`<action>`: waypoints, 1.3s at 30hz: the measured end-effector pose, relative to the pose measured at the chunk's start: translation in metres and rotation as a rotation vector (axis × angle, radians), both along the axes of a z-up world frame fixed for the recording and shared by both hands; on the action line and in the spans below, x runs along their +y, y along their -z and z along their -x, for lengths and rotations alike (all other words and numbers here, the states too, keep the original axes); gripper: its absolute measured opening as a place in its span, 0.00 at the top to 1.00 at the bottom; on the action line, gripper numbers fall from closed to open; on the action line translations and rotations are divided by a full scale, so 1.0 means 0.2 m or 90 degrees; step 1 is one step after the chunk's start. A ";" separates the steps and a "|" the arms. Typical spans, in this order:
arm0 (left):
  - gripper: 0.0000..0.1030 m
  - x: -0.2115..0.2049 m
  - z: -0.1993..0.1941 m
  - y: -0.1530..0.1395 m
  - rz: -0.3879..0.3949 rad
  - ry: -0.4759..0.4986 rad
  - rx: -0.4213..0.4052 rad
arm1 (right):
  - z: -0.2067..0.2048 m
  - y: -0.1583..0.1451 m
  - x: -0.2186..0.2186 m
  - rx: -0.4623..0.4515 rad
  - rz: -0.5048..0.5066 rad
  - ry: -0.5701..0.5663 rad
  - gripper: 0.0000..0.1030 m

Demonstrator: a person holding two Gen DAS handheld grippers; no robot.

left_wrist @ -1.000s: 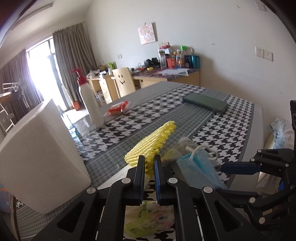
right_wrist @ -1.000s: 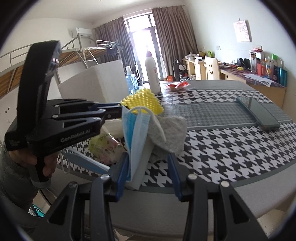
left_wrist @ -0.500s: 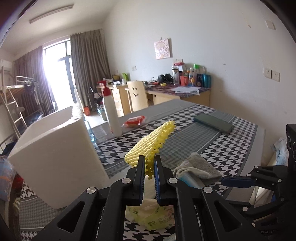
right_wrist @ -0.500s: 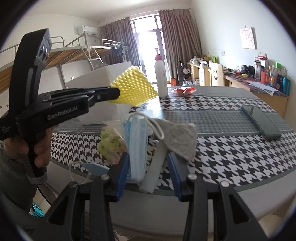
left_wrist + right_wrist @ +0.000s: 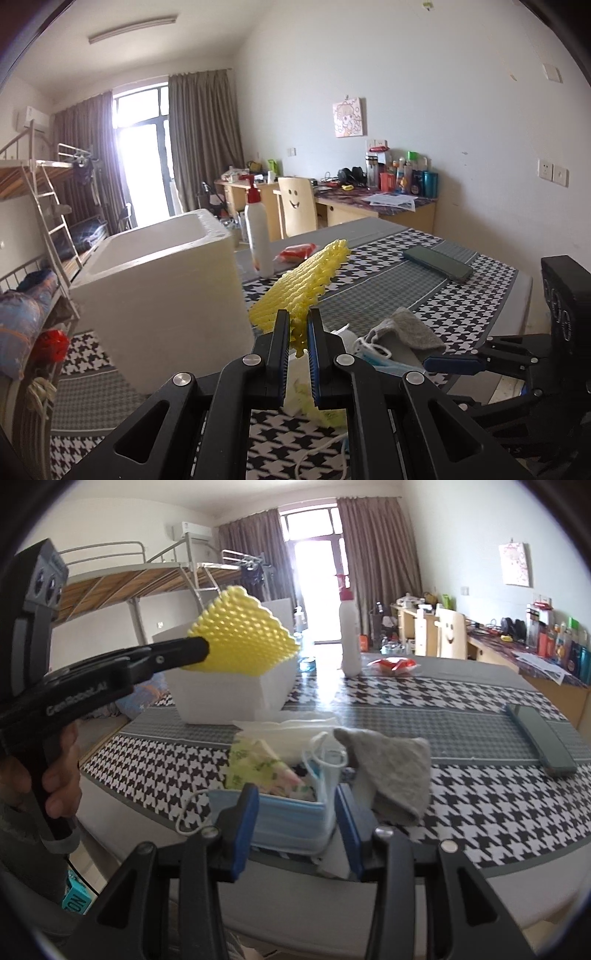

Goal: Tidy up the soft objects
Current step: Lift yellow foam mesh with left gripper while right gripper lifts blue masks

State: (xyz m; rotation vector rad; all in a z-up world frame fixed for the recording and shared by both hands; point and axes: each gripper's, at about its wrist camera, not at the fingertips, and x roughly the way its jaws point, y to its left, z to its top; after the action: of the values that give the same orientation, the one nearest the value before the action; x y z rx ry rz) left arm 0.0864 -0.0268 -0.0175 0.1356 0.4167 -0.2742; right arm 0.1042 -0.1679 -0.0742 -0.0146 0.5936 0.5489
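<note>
Our left claw [image 5: 298, 334] is clamped on one end of a yellow foam net [image 5: 301, 282], which sticks out level in the air above the worktop [image 5: 480, 805], in front of a white foam box [image 5: 229, 690]. Our right claw [image 5: 293, 825] has its fingers partly apart, low at the near edge of the worktop, with a folded blue face mask [image 5: 288, 821] lying between them; we cannot tell whether the pads press on it. Just beyond the mask, near that same edge, we see a heap of soft things: a yellow-green printed packet [image 5: 258, 766], white tissue [image 5: 291, 729] and a grey cloth [image 5: 395, 768]. The worktop carries a black-and-white houndstooth cover with grey bands. Toward its far edge stand a white pump bottle [image 5: 350, 635] and a red packet [image 5: 393, 664]; a dark flat case [image 5: 541, 740] lies toward the right edge. The room beyond has a bunk bed [image 5: 122, 579], brown curtains beside a bright balcony door, and a cluttered desk [image 5: 373, 206] along the wall.
</note>
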 end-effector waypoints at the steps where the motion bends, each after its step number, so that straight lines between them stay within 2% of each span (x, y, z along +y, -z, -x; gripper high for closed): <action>1: 0.90 0.01 0.01 0.00 0.001 -0.003 0.000 | 0.00 0.00 0.01 0.002 0.000 -0.002 0.54; 3: 0.90 0.03 0.02 0.01 0.004 -0.011 0.000 | -0.02 0.01 0.02 0.012 -0.002 -0.001 0.55; 4: 0.90 0.03 0.02 0.01 0.005 -0.013 0.000 | -0.02 0.01 0.02 0.016 -0.005 -0.001 0.60; 11: 0.90 0.07 0.03 0.04 0.018 -0.020 0.003 | -0.08 -0.02 0.03 0.039 0.002 0.027 0.64; 17: 0.90 0.10 0.03 0.05 0.025 -0.023 0.004 | -0.14 0.04 0.02 0.091 0.026 0.050 0.77; 24: 0.90 0.13 0.05 0.06 0.037 -0.025 0.004 | -0.14 0.08 0.07 0.117 0.058 0.040 0.77; 28: 0.90 0.15 0.06 0.06 0.039 -0.032 0.007 | -0.15 0.10 0.07 0.127 0.057 0.040 0.82; 32: 0.90 0.16 0.08 0.06 0.043 -0.033 0.006 | -0.13 0.07 0.07 0.120 0.056 0.040 0.85; 39: 0.90 0.18 0.13 0.00 0.058 -0.037 -0.011 | -0.07 -0.08 0.03 0.071 0.035 0.044 0.87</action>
State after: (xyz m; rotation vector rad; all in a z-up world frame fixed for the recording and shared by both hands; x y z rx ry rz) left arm 0.0603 0.0087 -0.0176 0.0364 0.3898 -0.2346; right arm 0.1177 -0.1611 -0.0573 -0.0161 0.7160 0.4685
